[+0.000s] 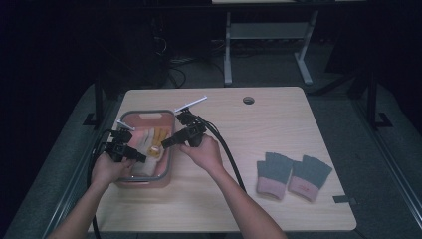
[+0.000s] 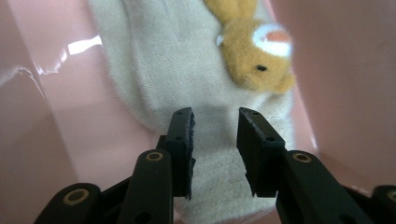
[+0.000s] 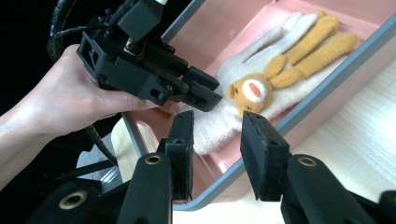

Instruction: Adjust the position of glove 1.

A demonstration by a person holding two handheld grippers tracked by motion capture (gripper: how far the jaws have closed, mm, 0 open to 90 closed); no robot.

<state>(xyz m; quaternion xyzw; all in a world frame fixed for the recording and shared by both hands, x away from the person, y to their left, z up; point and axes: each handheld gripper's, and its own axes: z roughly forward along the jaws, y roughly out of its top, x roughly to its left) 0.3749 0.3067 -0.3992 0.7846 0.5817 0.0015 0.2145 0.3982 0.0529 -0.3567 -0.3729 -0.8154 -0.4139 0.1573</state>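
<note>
Dim lab, bare desk (image 1: 278,129), cables (image 1: 174,69) (floor), metal frames (image 1: 268,37)

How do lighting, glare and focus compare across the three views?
High view: dim, dark surroundings, small detail in the pink bin hard to read. Left gripper view: bright, glare streak on the bin wall, rabbit face on the cream glove soft-focused. Right gripper view: well lit, glove fairly sharp, near black parts slightly blurred.

The left tool (image 3: 205,100) rests on a cream rabbit glove (image 3: 261,88) inside the pink basket (image 3: 322,84).
</note>
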